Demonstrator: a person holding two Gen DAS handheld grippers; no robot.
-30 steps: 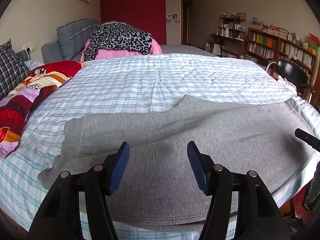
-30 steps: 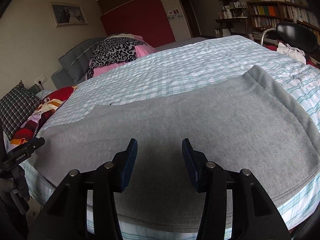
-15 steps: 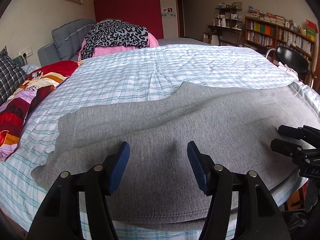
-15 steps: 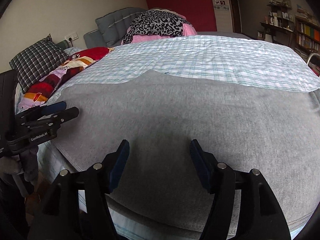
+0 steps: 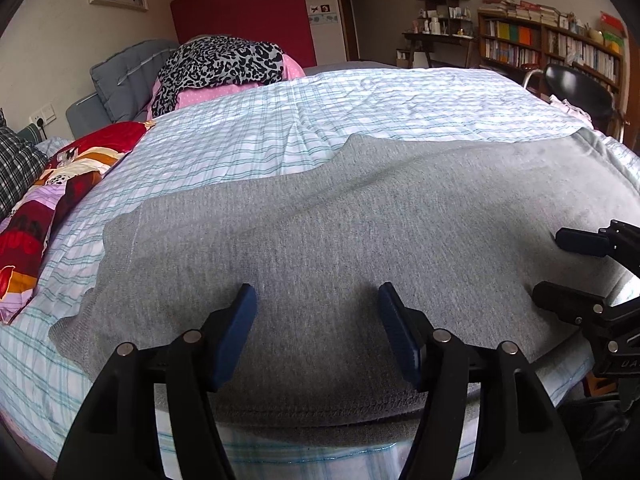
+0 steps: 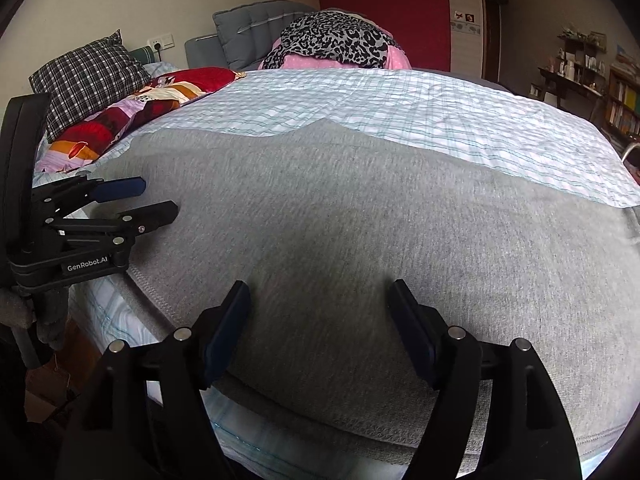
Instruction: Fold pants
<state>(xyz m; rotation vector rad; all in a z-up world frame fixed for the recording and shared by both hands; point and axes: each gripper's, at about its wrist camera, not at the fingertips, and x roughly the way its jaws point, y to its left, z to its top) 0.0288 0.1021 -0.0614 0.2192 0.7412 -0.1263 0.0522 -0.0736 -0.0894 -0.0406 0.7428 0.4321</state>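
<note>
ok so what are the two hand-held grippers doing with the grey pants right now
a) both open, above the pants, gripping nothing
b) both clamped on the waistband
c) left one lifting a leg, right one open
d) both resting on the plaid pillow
a: the left hand-held gripper and the right hand-held gripper both show spread jaws with nothing between them, over the grey pants lying flat on the bed.

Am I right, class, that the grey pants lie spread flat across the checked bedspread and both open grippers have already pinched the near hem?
Not quite. The grey pants do lie spread on the checked bedspread, but the left gripper and right gripper hang open over the cloth, gripping nothing, as both wrist views show.
</note>
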